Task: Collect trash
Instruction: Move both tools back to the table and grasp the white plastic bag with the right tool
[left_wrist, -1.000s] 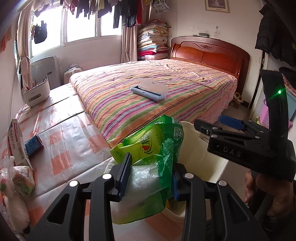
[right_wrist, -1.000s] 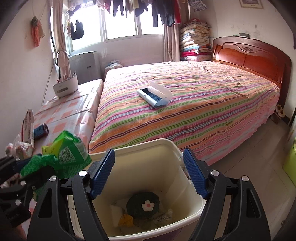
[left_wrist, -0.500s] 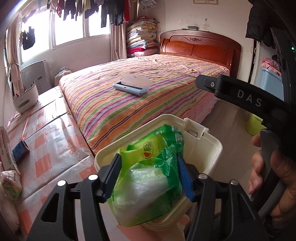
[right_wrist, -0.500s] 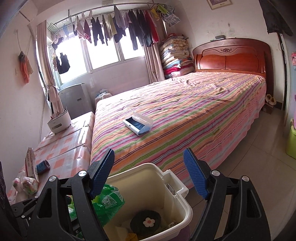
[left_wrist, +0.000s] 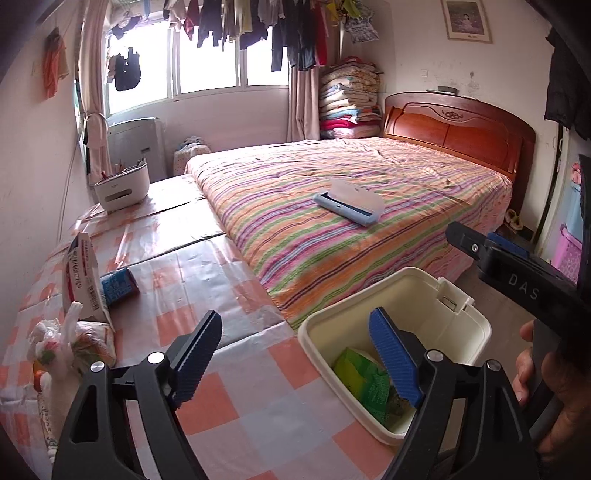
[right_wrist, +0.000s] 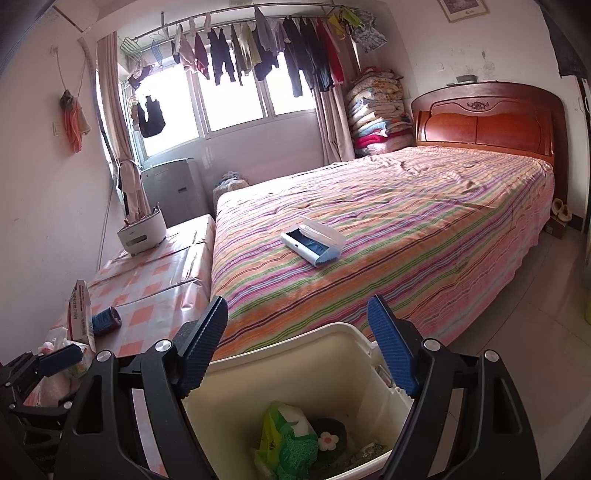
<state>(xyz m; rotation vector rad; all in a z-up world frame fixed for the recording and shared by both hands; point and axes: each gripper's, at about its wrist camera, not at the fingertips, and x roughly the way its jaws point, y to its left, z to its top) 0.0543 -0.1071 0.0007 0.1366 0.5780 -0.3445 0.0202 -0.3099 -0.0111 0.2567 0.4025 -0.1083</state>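
Note:
The cream trash bin (left_wrist: 397, 291) stands off the near corner of the checked table. A green plastic bag (left_wrist: 364, 380) lies inside it, also seen as the green bag (right_wrist: 286, 439) beside a dark round thing with a flower (right_wrist: 328, 437). My left gripper (left_wrist: 295, 362) hangs over the table's corner and the bin's left rim. Its jaws are opening and nothing is between them. My right gripper (right_wrist: 297, 350) stands open above the bin (right_wrist: 284, 332), holding nothing. A hand holds the right gripper (left_wrist: 480, 243) at the right edge.
On the checked table (left_wrist: 229, 402) lie a white and red carton (left_wrist: 83, 273), a small blue box (left_wrist: 118, 286) and a filled plastic bag (left_wrist: 66, 343). A white appliance (left_wrist: 122, 186) sits at its far end. A blue and white case (left_wrist: 349, 201) rests on the striped bed (left_wrist: 424, 192).
The left gripper opened and let go of the green bag, which now lies in the bin. It then drew back over the table. The right gripper rose a little above the bin.

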